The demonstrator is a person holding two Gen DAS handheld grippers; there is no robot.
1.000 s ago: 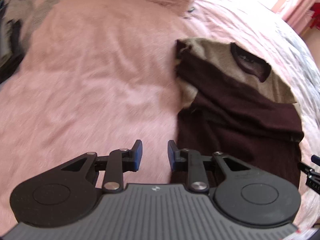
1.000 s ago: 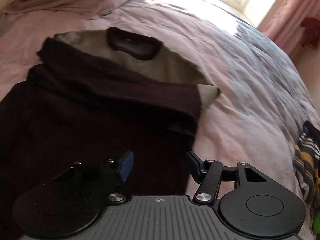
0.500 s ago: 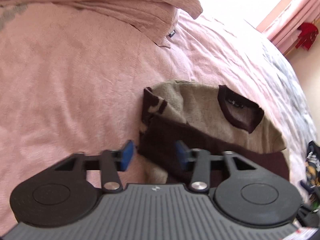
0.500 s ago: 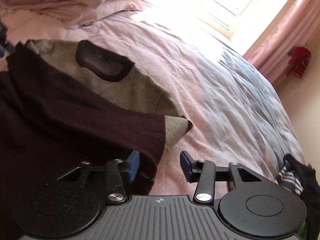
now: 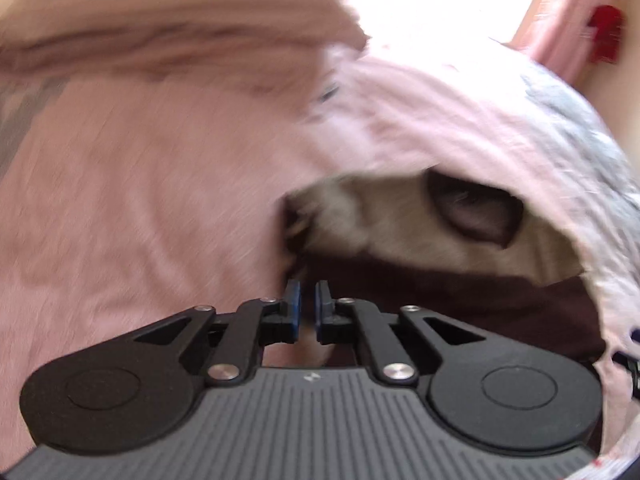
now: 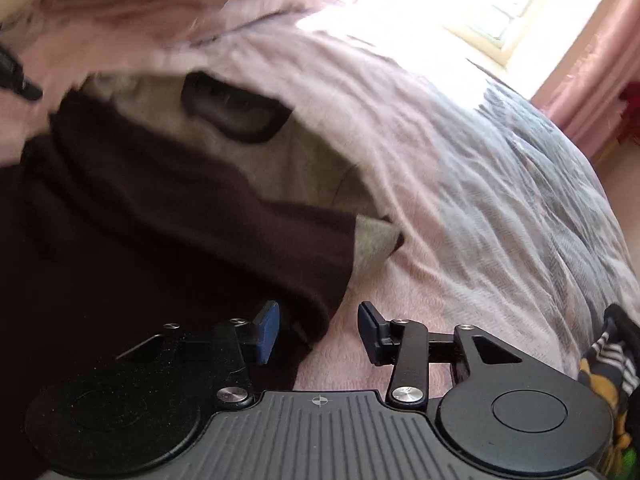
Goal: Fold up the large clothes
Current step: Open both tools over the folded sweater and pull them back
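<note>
Left wrist view: my left claw [image 5: 305,305], open a second ago, has closed at the sweater's [image 5: 460,296] left corner; grip unconfirmed. Right claw [image 6: 318,332]: jaws just reopening, straddling the sweater's right edge, not pinching, so I judge the fold not yet started.

place: home bedroom | bed: pink bedspread [image 6: 460,216] with grey patches covers most of both views | pillows [image 5: 160,36]: pink, piled at the far end of the bed | window [image 6: 516,4]: bright daylight past the bed | curtain [image 6: 596,64]: pink, hanging beside the window | clothes: sweater [image 6: 160,208] spread on the bed
</note>
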